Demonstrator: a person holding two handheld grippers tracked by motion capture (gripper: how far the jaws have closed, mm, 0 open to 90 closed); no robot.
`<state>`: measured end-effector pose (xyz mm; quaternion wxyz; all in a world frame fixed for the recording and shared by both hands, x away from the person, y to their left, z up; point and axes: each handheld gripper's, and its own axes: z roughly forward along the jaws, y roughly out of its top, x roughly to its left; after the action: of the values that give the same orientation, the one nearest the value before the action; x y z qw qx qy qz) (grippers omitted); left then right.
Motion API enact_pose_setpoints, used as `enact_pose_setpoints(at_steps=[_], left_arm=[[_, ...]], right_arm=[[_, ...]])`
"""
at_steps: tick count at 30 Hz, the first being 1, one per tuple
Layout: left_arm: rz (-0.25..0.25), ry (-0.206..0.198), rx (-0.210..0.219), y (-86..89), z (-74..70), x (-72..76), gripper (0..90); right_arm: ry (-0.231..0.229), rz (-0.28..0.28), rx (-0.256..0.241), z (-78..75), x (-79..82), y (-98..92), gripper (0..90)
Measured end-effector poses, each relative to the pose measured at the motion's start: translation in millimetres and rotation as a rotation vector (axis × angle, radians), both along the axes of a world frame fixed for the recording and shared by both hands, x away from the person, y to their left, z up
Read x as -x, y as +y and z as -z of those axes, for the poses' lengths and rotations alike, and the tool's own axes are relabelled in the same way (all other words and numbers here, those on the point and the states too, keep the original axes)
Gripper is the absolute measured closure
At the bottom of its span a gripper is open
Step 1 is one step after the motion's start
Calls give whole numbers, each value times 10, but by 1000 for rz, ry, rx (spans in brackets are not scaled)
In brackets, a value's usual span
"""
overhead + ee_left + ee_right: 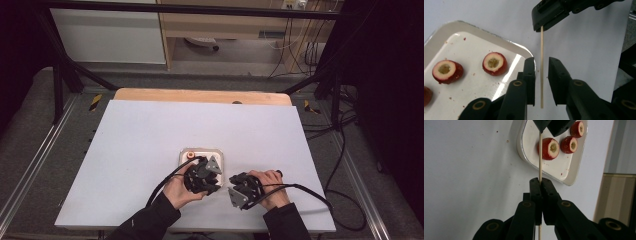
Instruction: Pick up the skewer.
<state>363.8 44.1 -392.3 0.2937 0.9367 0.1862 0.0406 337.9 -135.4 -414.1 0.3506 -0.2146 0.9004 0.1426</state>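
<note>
Black jaws of the right hand-held gripper (540, 181) pinch a thin wooden skewer (540, 157) above the white counter (140, 145); the left hand-held gripper (541, 66) stands spread around it — nothing threaded yet, cored red fruit halves (494, 63) wait on the white tray (506, 45).

Left gripper (541, 75) agape — right gripper (540, 182) clamped.

I am working in what looks like a lab: beyond my left gripper (202, 175) and right gripper (243, 189), the white table (150, 130) sits inside a black metal frame (190, 9), with loose cables (300, 47) along the wall and hazard-striped tape (95, 101) on floor rails.
</note>
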Motion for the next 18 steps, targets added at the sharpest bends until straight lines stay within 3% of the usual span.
enact_pose_setpoints(at_steps=[1,5,7,18], left_arm=[[-10,30,-7,-26,8,-16,778],[0,57,-44,-50,17,-48,805],[-10,67,-56,-60,27,-62,828],[-28,59,-106,-117,77,-67,881]], right_arm=[[-13,-10,14,-10,-3,23,886],[-37,-29,50,-26,-4,88,885],[-62,-38,95,-19,3,130,885],[-104,-66,111,-35,43,171,885]])
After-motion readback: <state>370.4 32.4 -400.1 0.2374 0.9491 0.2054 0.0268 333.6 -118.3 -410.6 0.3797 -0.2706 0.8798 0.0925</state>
